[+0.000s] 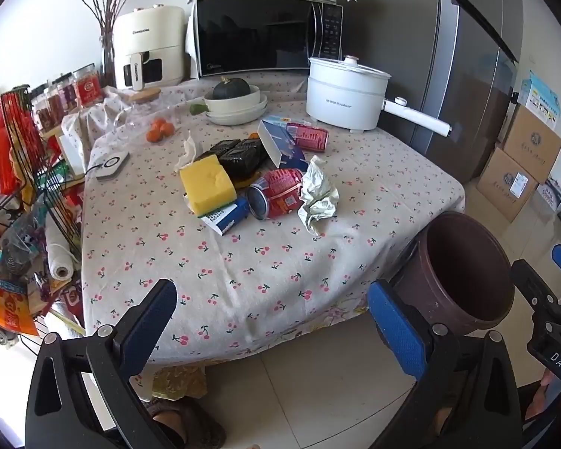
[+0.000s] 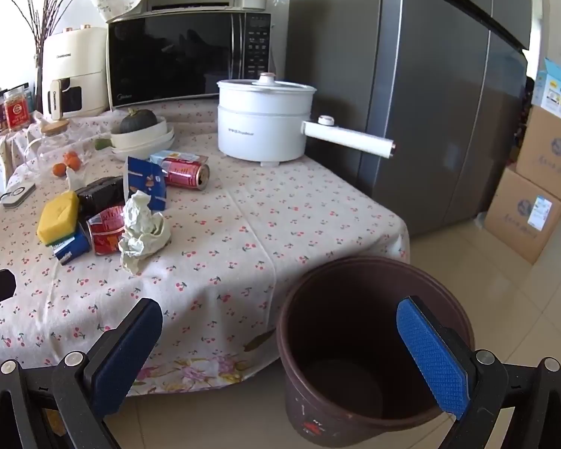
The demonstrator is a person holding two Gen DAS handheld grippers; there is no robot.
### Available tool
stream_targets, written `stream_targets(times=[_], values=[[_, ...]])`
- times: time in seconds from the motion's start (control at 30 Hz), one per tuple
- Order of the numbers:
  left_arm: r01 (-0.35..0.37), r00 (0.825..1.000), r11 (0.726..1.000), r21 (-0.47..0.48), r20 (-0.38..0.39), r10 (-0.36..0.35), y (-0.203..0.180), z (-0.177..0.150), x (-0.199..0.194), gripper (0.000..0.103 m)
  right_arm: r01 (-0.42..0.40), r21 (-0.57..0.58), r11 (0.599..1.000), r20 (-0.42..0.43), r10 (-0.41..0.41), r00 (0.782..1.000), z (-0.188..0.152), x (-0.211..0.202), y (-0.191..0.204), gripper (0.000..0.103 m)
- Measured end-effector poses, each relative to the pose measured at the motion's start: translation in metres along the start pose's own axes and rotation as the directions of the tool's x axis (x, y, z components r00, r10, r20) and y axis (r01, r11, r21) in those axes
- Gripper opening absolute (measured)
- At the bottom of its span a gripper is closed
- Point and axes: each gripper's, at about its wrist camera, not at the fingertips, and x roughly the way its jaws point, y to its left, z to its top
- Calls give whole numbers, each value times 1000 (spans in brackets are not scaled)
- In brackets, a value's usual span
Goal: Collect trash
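Both views bright, even daylight, sharp across centre. Tall grey metal fridge (image 2: 430, 112), beyond right tongs, carries soft sheen on door; black glass microwave door (image 1: 254, 33) mirrors room faintly. Soft shadow under cherry-print cloth-covered worktop (image 1: 243, 262) onto pale glossy floor tiles (image 2: 523, 299), which show mild glare. Strong fisheye bending and dark vignette at corners. Near tongs slightly soft.

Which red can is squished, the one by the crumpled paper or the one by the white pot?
The red can lying beside the crumpled paper is the squished one: its side is dented. The other red can, nearer the white pot, keeps its round shape.
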Motion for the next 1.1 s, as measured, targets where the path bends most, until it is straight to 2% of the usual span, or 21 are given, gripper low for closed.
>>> stream_targets(times=[1.1], values=[[-9,1000,1000,-12,20,9,2,-1,-3,103,-6,3,1000,2,6,1000,1,-3,5,103]])
